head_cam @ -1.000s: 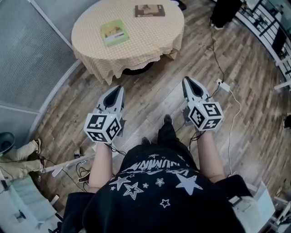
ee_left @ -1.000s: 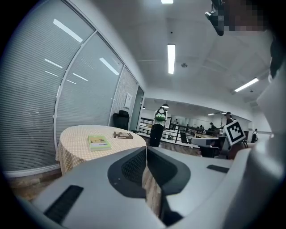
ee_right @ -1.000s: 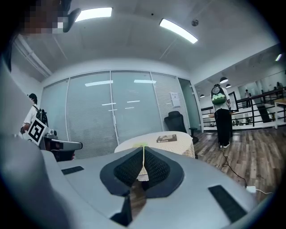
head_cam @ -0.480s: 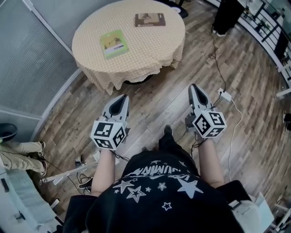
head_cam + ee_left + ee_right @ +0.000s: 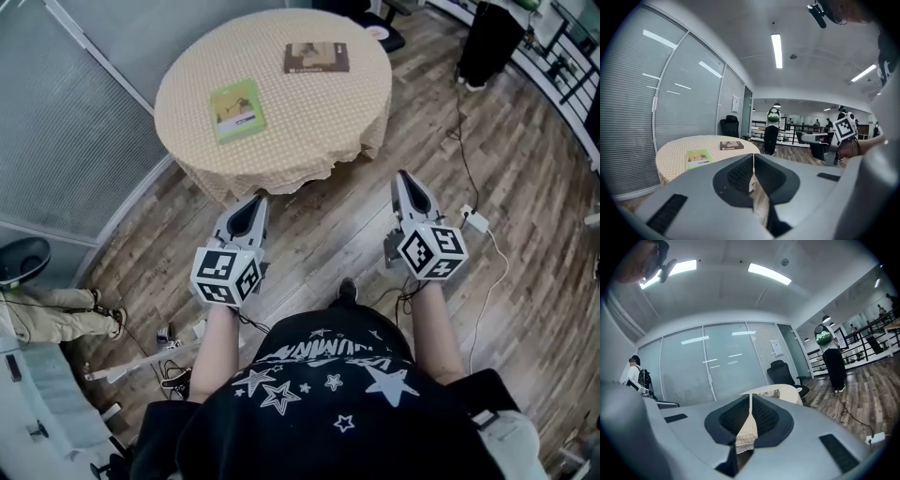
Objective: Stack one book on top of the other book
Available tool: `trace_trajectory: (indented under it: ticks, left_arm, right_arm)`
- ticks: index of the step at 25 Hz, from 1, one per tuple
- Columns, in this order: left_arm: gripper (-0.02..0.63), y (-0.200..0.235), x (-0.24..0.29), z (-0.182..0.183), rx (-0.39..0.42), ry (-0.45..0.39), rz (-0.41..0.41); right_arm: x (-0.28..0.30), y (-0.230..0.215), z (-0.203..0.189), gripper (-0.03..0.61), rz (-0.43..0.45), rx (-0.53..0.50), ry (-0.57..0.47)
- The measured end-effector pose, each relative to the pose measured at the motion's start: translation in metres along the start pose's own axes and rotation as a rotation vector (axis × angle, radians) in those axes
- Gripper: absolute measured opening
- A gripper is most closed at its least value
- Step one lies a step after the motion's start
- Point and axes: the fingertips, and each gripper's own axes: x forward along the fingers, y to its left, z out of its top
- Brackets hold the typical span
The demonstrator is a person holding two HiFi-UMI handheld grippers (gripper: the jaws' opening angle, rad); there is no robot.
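A green book (image 5: 236,110) lies on the left half of the round table (image 5: 300,131), and a brown book (image 5: 316,57) lies flat near its far edge. Both books also show in the left gripper view, the green book (image 5: 698,158) nearer than the brown book (image 5: 731,145). My left gripper (image 5: 258,198) is shut with nothing in it, just short of the table's near edge. My right gripper (image 5: 405,175) is shut and empty too, level with the table's near right edge. Only a slice of the brown book (image 5: 776,393) shows past the right jaws.
A checked cloth hangs over the table edge (image 5: 234,183). Blinds on a glass wall (image 5: 66,141) run along the left. A power strip and cable (image 5: 475,221) lie on the wooden floor at the right. A black office chair (image 5: 728,126) and a standing person (image 5: 772,131) are beyond the table.
Both grippers have come forward toward the table, which now sits lower and larger in the head view. Both jaws stay closed.
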Motion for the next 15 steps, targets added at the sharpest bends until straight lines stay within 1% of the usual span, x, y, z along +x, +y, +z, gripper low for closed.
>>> trace_trajectory:
  ticks: [4, 10, 15]
  left_arm:
    - [0.015, -0.004, 0.027, 0.006, -0.008, 0.005, 0.024]
    - [0.015, -0.016, 0.057, 0.0, -0.009, 0.042, 0.051]
    - [0.015, -0.017, 0.079, 0.009, 0.013, 0.036, 0.099]
  right_arm:
    - [0.02, -0.022, 0.005, 0.034, 0.026, 0.0, 0.017]
    - [0.042, -0.047, 0.01, 0.034, 0.073, 0.013, 0.033]
    - [0.052, -0.077, 0.019, 0.034, 0.093, 0.021, 0.035]
